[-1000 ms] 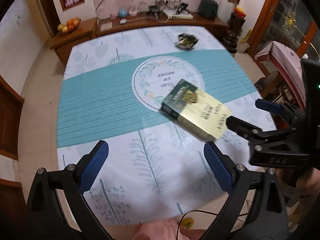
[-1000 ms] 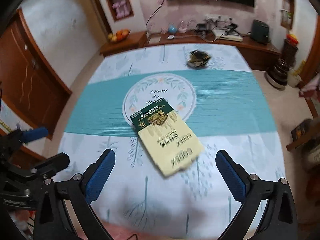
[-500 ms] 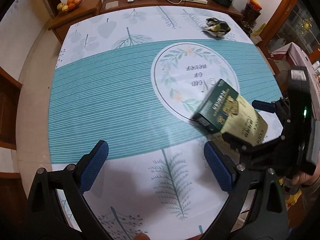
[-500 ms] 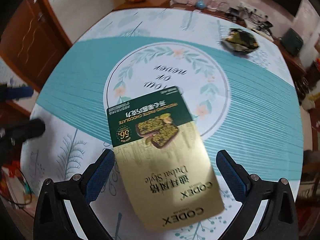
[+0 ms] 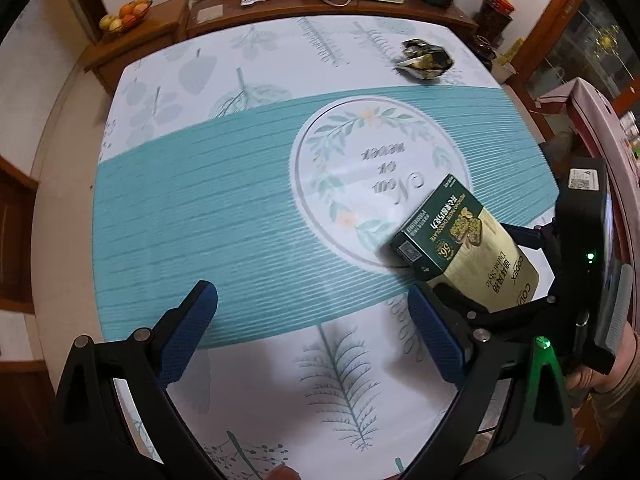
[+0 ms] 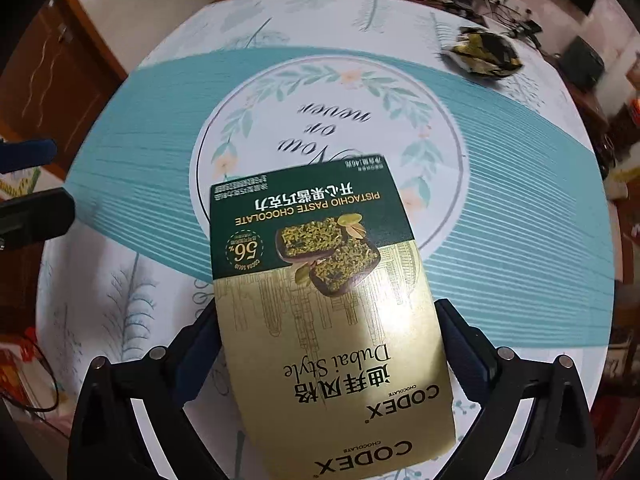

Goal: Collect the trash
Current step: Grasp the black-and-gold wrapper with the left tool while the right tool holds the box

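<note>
Where "CODEX" reads, right gripper (image 6: 330,344) straddles box (image 6: 320,280).

On the chocolate box (image 6: 320,304) we read, upside down to us, "CODEX CHOCOLATE" twice at its gold end, then "Dubai Style", and on its green end "PISTACHIO PASTE CHOCOLATE" beside a round "56% COCOA SOLID" seal. Just beyond the box's green end, the tablecloth (image 6: 520,248) carries script in its wreath ring; we make out "or never".
</note>
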Demonstrator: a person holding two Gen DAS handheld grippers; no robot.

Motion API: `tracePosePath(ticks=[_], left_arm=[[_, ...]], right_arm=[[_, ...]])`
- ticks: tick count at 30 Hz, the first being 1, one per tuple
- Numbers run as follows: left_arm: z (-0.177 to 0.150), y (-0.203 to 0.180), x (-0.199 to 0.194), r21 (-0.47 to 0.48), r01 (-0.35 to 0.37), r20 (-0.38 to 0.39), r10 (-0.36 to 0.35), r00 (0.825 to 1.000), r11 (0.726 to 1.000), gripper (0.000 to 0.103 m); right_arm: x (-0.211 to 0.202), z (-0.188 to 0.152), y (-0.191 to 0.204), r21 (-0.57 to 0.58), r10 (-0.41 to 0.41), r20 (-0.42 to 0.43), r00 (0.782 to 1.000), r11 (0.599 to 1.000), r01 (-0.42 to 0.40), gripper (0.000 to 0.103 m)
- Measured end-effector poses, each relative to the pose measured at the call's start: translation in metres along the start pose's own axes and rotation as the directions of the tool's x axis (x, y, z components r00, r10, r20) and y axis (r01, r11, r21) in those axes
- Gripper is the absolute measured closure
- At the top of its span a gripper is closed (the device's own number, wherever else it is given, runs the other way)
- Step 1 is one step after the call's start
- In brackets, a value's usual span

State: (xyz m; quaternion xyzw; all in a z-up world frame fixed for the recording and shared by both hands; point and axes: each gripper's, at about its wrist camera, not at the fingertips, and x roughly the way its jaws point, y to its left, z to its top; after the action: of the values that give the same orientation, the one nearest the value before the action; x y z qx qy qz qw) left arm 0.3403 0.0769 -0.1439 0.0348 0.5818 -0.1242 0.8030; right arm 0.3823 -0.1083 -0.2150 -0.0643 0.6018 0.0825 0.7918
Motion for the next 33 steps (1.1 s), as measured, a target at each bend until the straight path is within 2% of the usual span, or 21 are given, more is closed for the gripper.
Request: tracePosePath(ticks=[6,11,16,22,28,33], left_arm=[[0.032,-0.029,-0.011,0.107,0.024,0.034,-0.028,0.999,0.994,0.008],[0.08,-0.061,-0.014,0.193,0.07,0.05,-0.081,0.995,0.979,0.008],[0.138,-0.086,-0.001,0.218,0.115,0.028,-0.124,0.992,0.969,0.008],[0.195,-0.117,0.024,0.278,0.092,0.047,-0.11,0.993,0.956,0.008],[0.242,-0.149,0.075,0.317,0.079,0.018,-0.089,0.996,0.945,0.008],[0.263,-0.167,0.123,0.339,0.058,-0.012,-0.058,0.998,0.939,0.009]], right_arm=[[-0.019,0.006,-0.039,0.161,-0.005,0.033,0.999,0.987,0.0,0.006],[-0.036,0.004,-0.087,0.326,-0.025,0.059,0.998,0.945,0.005,0.006],[-0.047,0.005,-0.139,0.491,-0.056,0.098,0.994,0.871,0.001,0.006],[-0.058,0.01,-0.203,0.664,-0.133,0.14,0.981,0.747,0.006,0.006],[-0.059,0.017,-0.245,0.769,-0.175,0.175,0.969,0.639,-0.023,0.006],[-0.042,0.031,-0.269,0.8,-0.173,0.18,0.968,0.599,-0.041,0.006]])
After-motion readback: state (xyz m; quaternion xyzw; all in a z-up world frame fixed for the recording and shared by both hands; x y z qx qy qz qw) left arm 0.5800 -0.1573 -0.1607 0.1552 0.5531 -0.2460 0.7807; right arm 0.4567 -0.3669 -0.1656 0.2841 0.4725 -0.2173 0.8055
